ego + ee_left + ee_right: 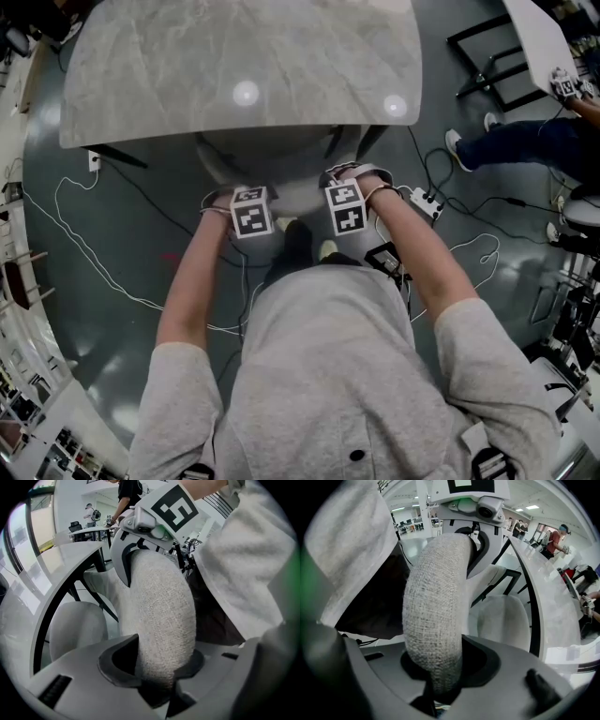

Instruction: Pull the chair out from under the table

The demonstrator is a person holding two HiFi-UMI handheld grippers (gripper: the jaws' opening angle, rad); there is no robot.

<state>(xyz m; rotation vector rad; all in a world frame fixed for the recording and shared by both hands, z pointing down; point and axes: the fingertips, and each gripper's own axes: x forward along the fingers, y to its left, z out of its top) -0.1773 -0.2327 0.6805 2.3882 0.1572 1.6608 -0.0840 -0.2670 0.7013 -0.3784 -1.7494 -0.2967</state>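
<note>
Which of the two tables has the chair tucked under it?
The big grey marbled table right in front of the person: the chair sits under its near edge. The white table at the top right shows no chair.

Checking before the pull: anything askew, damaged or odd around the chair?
Nothing damaged or spilled. One oddity: loose cables snake over the floor near the chair back, a possible snag during the pull. Left gripper and right gripper both clamp it.

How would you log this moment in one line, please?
left gripper: shut on chair back | right gripper: shut on chair back | chair back: by table edge | pull: not yet begun
</note>
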